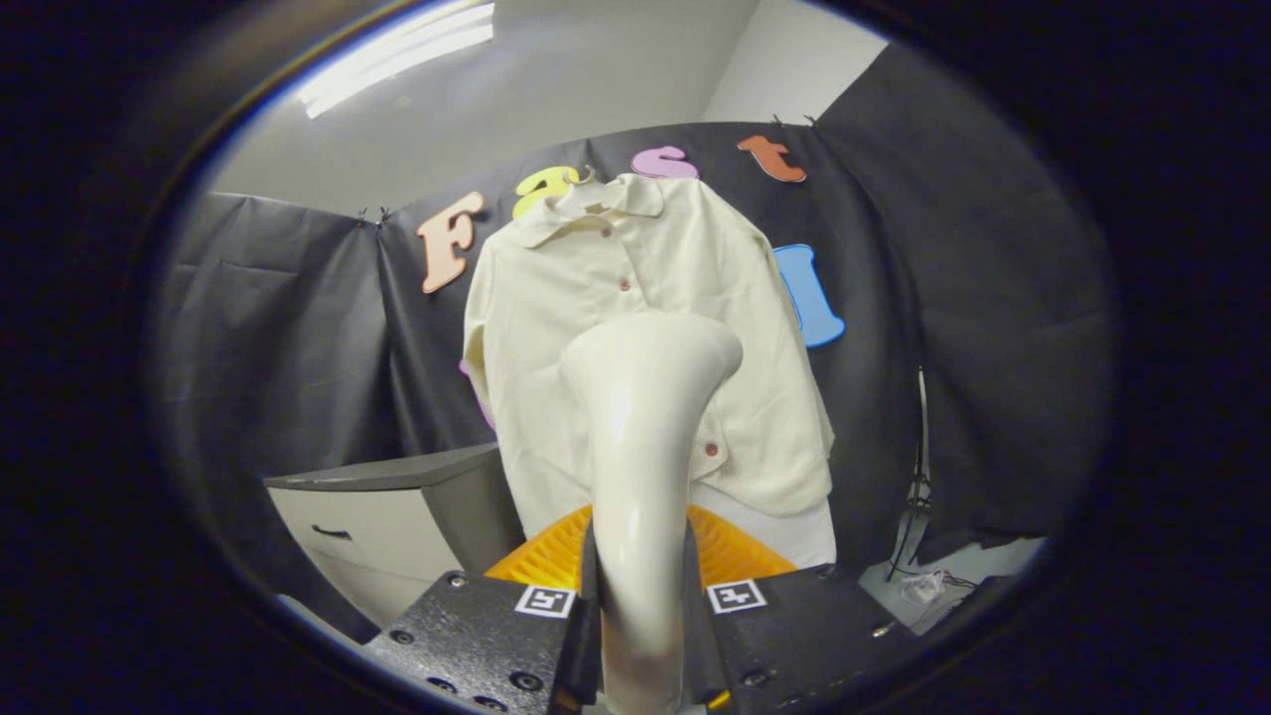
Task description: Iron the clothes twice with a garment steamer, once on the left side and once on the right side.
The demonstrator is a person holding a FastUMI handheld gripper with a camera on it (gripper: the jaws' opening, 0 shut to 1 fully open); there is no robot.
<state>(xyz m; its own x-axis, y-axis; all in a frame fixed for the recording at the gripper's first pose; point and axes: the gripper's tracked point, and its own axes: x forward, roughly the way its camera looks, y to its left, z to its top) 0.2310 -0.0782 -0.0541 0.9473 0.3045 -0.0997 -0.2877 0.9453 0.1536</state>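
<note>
A cream button-up shirt [596, 298] with a collar hangs on the black cloth wall, straight ahead of me. My gripper [640, 596] is shut on the handle of a cream garment steamer [645, 417]. The steamer rises upright from between the fingers [579, 606], and its wide head sits in front of the shirt's middle, around the button line. How much gap lies between the head and the fabric is hard to tell. The steamer hides the shirt's lower centre.
A white cabinet [377, 516] with a dark top and a drawer handle stands low to the left of the shirt. A cable [918, 467] hangs down the wall at the right, with loose items on the floor below it.
</note>
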